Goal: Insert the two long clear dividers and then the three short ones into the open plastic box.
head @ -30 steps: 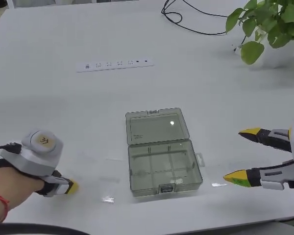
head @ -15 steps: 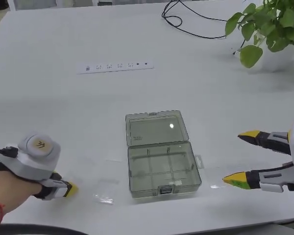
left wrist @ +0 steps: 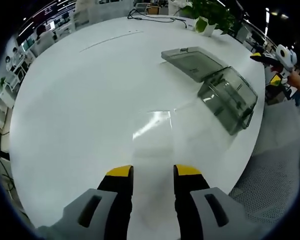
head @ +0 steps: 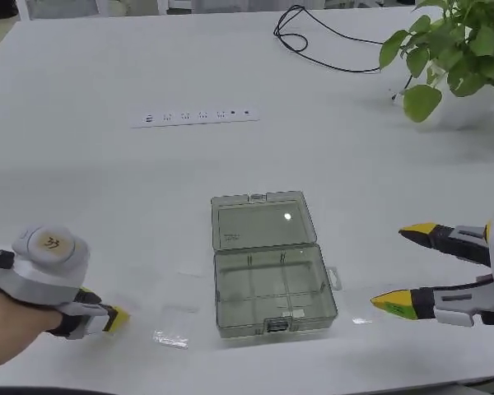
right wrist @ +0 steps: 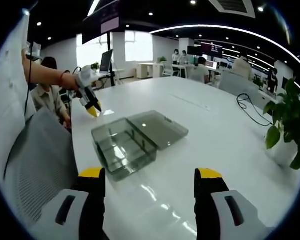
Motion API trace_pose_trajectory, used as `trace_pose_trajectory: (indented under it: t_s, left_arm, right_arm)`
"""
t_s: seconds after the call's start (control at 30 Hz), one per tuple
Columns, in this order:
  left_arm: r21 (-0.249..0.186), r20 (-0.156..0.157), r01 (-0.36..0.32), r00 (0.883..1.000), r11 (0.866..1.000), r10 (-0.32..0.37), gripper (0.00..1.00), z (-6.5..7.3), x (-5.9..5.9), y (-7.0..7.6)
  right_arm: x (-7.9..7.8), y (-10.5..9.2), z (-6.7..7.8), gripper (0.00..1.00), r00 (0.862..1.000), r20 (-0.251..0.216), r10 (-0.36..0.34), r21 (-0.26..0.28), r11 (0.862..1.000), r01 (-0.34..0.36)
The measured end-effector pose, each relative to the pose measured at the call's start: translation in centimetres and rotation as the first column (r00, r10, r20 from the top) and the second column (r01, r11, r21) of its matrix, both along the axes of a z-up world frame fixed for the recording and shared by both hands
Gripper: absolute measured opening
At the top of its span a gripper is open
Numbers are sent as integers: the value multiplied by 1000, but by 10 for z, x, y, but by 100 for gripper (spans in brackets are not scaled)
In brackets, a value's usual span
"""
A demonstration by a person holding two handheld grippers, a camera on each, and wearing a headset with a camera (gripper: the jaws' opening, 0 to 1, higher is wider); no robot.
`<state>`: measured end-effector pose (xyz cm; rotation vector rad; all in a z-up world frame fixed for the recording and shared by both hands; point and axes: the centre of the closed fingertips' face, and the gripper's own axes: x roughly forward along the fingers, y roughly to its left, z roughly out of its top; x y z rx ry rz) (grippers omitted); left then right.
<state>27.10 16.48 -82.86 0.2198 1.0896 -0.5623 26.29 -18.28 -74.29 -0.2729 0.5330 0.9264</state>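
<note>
The smoky clear plastic box (head: 273, 282) lies open on the white table, its lid (head: 263, 220) folded flat behind it. Thin lines form a grid inside it. A small clear divider (head: 171, 338) lies flat left of the box, and another clear piece (head: 363, 319) glints to its right. My left gripper (head: 114, 318) rests low at the near left, a little left of the flat divider. In the left gripper view its jaws (left wrist: 153, 171) stand a narrow gap apart with nothing between them, facing a clear strip (left wrist: 152, 123). My right gripper (head: 403, 267) hovers right of the box, wide open and holding nothing.
A white power strip (head: 196, 116) lies farther back. A black cable (head: 329, 37) and a potted plant (head: 453, 49) sit at the far right corner. The table's near edge runs just below both grippers. A grey mesh chair (right wrist: 35, 165) stands by the table.
The head camera has tilted, so the whole scene sits lower in the picture. My left gripper has drawn slightly to the left. The right gripper stays open in about the same place.
</note>
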Motion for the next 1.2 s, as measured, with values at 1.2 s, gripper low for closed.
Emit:
trace_pose_trajectory:
  t_s: [1.2]
  left_arm:
    - [-492, 148, -27, 982, 870, 115, 30, 105, 9, -117]
  right_arm:
    - [11, 75, 80, 53, 999, -23, -46, 232, 972, 50]
